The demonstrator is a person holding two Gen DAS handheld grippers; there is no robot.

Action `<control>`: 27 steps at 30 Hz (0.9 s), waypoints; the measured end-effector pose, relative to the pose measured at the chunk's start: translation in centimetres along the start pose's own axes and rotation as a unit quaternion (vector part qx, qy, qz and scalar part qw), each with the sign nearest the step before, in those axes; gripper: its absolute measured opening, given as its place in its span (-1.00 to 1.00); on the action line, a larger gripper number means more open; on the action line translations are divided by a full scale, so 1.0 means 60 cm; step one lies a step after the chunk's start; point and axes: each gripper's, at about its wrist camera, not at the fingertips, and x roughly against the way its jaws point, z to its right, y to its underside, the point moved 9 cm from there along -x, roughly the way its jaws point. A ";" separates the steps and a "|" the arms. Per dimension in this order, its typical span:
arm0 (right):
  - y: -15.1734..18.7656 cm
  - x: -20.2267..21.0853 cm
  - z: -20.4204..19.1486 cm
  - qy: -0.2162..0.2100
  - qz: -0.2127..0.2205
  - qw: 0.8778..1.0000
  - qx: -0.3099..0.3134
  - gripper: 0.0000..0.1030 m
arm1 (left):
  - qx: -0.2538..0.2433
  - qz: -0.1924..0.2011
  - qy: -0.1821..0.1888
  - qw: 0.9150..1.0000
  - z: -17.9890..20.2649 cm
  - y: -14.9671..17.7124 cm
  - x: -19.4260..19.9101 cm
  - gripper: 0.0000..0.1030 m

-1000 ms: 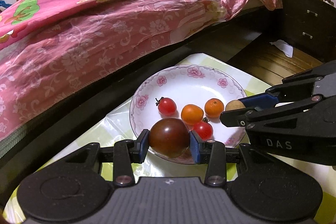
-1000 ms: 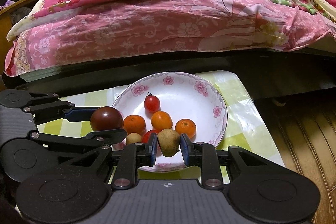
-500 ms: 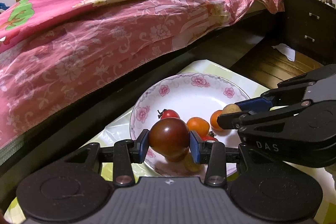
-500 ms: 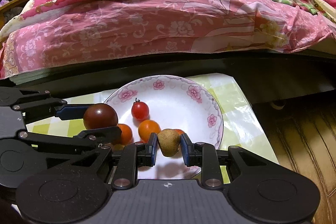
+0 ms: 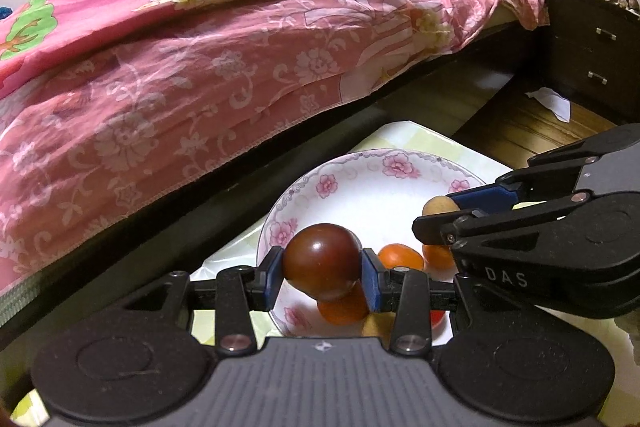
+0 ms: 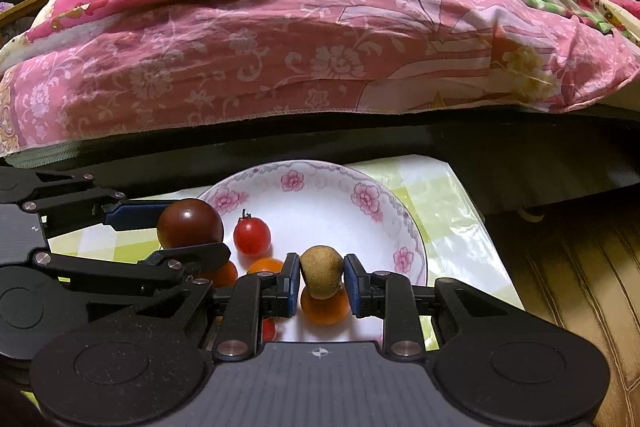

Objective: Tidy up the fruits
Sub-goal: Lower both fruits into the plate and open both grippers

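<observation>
**Two fruits held above the plate**

The left gripper (image 5: 322,273) has its jaws clamped on a dark tomato (image 5: 321,261), and the right gripper (image 6: 321,277) has its jaws clamped on a small brown fruit (image 6: 321,271). Both fruits hang over the plate (image 6: 320,183). On the plate lie a red cherry tomato (image 6: 251,235) and several orange fruits (image 6: 324,305), so the sorting seems nearly done; I judge only these two are left to set down. The red cherry tomato shows only in the right view. The left view alone shows a dresser (image 5: 592,51) beyond the plate.
</observation>
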 end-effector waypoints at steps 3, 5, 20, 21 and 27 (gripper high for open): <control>-0.001 -0.007 0.002 0.000 0.001 1.000 -0.003 -0.56 | -0.004 0.001 -0.001 1.000 0.001 0.000 -0.004 -0.10; 0.000 -0.010 0.004 0.001 0.003 1.000 -0.004 -0.56 | -0.006 0.001 -0.002 1.000 0.002 -0.001 -0.007 -0.10; 0.005 -0.024 0.011 0.005 0.002 1.000 -0.006 -0.55 | -0.015 -0.001 -0.004 1.000 0.008 0.002 -0.021 -0.10; 0.006 -0.025 0.012 0.006 0.002 1.000 -0.007 -0.55 | -0.015 0.000 -0.004 1.000 0.009 0.002 -0.022 -0.10; 0.006 -0.028 0.011 0.007 0.004 1.000 -0.006 -0.54 | -0.017 0.001 -0.004 1.000 0.009 0.004 -0.021 -0.10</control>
